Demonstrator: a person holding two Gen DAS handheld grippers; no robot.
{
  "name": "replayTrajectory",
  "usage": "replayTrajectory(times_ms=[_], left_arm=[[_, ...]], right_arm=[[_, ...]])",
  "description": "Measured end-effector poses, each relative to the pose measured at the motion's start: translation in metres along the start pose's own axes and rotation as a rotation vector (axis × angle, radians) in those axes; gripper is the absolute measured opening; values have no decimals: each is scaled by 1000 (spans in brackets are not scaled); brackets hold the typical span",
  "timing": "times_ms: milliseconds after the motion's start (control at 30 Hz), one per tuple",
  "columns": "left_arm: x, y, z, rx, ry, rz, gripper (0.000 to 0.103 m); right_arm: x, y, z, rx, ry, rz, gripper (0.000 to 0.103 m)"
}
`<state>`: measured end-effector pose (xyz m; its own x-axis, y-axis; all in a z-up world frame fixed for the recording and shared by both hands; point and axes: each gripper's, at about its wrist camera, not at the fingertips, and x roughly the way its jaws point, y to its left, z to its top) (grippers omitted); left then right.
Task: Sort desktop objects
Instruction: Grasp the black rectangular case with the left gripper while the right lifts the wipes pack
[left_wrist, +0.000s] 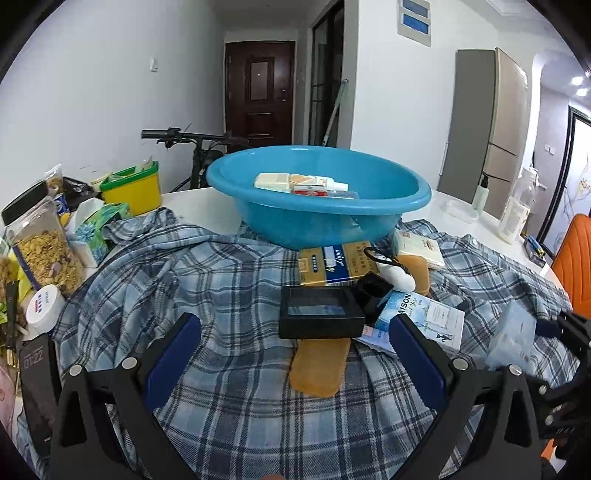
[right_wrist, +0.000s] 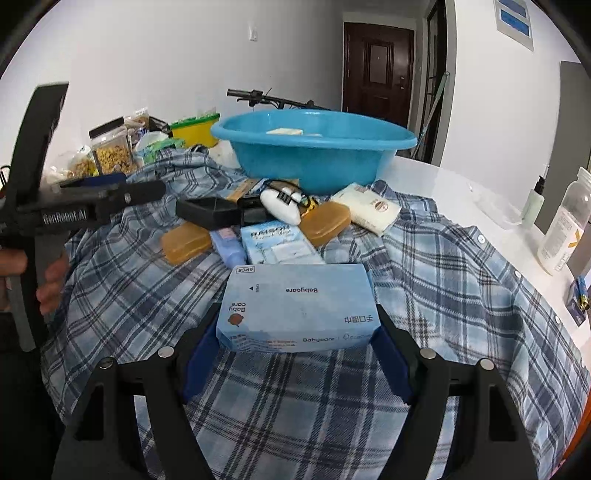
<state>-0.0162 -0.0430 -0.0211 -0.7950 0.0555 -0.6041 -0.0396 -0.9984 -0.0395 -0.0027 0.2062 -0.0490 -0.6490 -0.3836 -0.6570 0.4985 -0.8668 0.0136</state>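
Observation:
A blue basin (left_wrist: 321, 210) holding several small boxes stands on a plaid shirt (left_wrist: 229, 280) at the back; it also shows in the right wrist view (right_wrist: 314, 151). My left gripper (left_wrist: 295, 354) is open and empty, its fingers either side of a black box (left_wrist: 319, 317) and an amber case (left_wrist: 319, 369). My right gripper (right_wrist: 295, 343) is shut on a pale blue Babycare wipes pack (right_wrist: 299, 306), low over the shirt. That pack shows at the right in the left wrist view (left_wrist: 513, 339). A gold and blue carton (left_wrist: 336, 264), a white pouch (left_wrist: 399, 275) and a light blue booklet (left_wrist: 424, 317) lie beyond.
A cereal jar (left_wrist: 44, 243), a yellow tub (left_wrist: 133, 188), a tissue pack (left_wrist: 99, 229) and a phone (left_wrist: 37, 387) crowd the left edge. Bottles (right_wrist: 561, 229) stand on the white table (right_wrist: 461, 184) at the right. An orange chair (left_wrist: 576, 258) is at the far right.

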Motion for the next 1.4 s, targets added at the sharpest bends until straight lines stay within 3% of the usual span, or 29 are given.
replayTrajectory(times_ms=[167,400,600,700,733,1067,1400], left_arm=[[25,-9,3,-3,34,-53,103],[71,-8,0,-52,166,-3,103],[80,-5,-2,-76,170,-2,103],[82,-11,-4,-52,185,-16,76],[85,-12,-5,-46,199,-25,72],[66,-17,-4,-11,141,-10,72],[33,-9,1,-43,63,-43,72]], right_arm=[[1,-10,2,19,-18,34,75],[2,-21,-3,37,-9,85,75],[4,-28,-5,51,-9,104,75],[5,-29,-7,54,-3,102,76],[6,-29,-8,55,-2,99,75],[3,-23,-6,43,1,79,75],[-4,-18,18,17,-43,44,75]])
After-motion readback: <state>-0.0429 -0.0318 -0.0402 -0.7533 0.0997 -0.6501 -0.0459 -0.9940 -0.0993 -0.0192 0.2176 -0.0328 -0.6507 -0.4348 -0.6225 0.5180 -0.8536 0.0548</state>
